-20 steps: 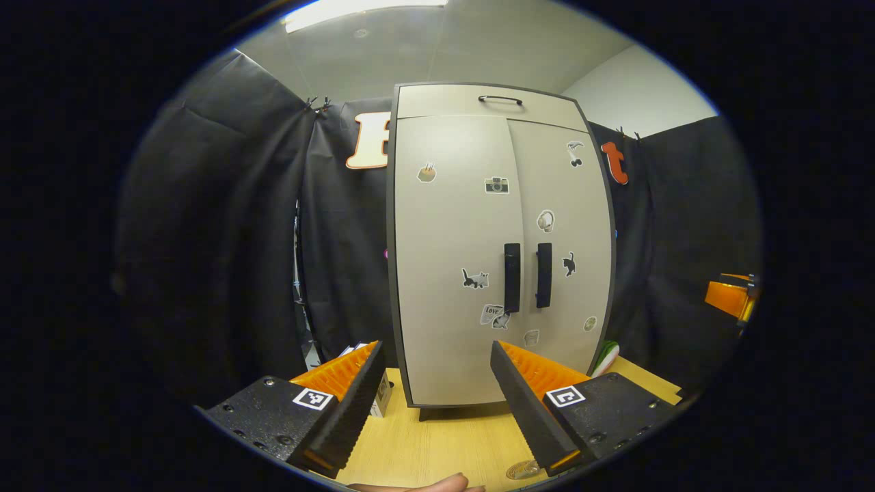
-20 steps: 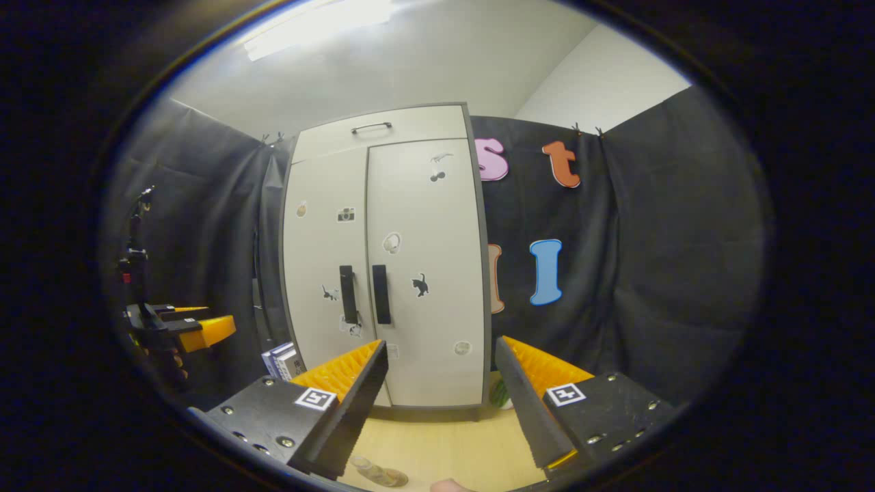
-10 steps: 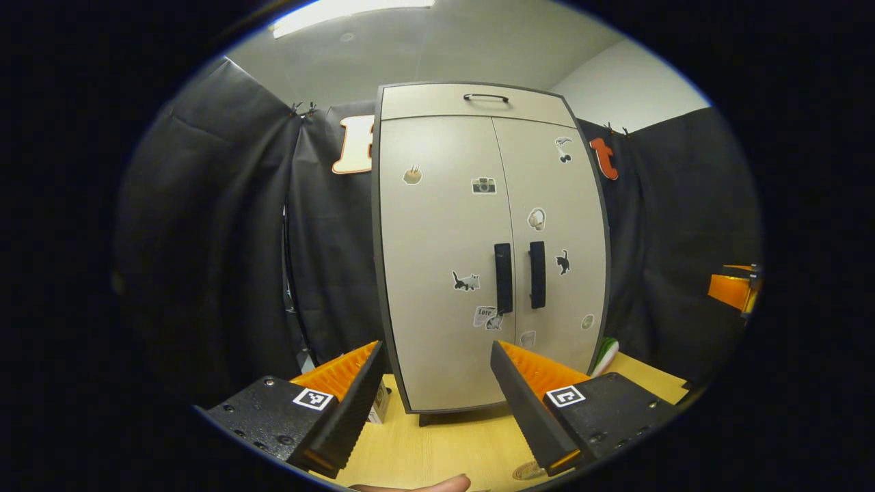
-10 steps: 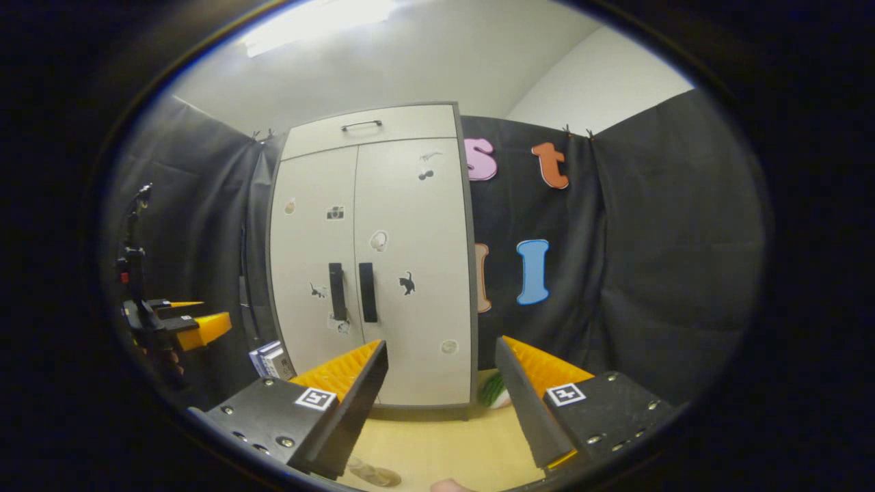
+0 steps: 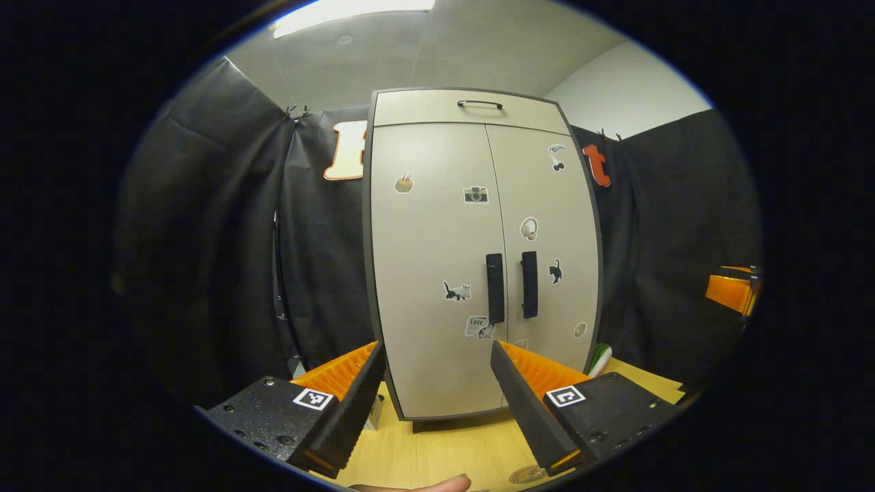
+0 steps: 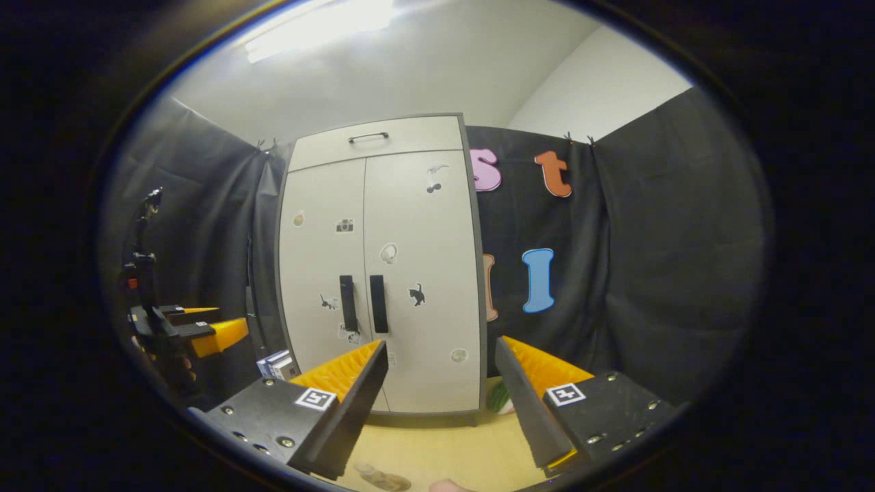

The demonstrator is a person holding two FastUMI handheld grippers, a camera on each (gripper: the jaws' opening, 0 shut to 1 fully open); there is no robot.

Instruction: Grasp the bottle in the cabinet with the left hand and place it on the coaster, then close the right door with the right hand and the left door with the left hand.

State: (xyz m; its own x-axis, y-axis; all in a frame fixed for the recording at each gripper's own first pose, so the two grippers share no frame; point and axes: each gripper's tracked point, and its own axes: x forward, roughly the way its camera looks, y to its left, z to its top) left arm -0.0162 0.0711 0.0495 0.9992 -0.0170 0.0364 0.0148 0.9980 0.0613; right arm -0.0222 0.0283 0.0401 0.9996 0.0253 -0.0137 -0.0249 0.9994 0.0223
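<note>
- Left gripper view: over the last second the cabinet (image 5: 437,205) has slid toward 9 o'clock and sunk a little in my sight. I judge I have swung and eased off. Nothing on the cabinet itself has changed.
- The left door (image 5: 431,273) and right door (image 5: 547,205) are both flush shut, with their dark handles (image 5: 494,287) side by side. That is how the task wants the doors to lie.
- My left gripper (image 5: 435,345) has its fingers spread wide with nothing between them.
- My right gripper (image 6: 441,342) is likewise released and empty, and stays held back from the cabinet.
- Right gripper view: a clear glassy thing (image 6: 383,478) sits on the counter (image 6: 444,451) at 6 o'clock.
- It may be the bottle on the coaster, but it is cut off by the edge and I cannot tell. With the doors shut, nothing inside the cabinet is visible.
- The counter is pale wood. A green-and-white item (image 5: 599,359) lies by the cabinet's foot at 4 o'clock, and a small box (image 6: 277,364) sits at its other side.
- Black cloth (image 5: 205,239) hangs around the booth. A white wall (image 5: 636,96) is at 1 o'clock and a ceiling light (image 5: 355,8) at 12.
</note>
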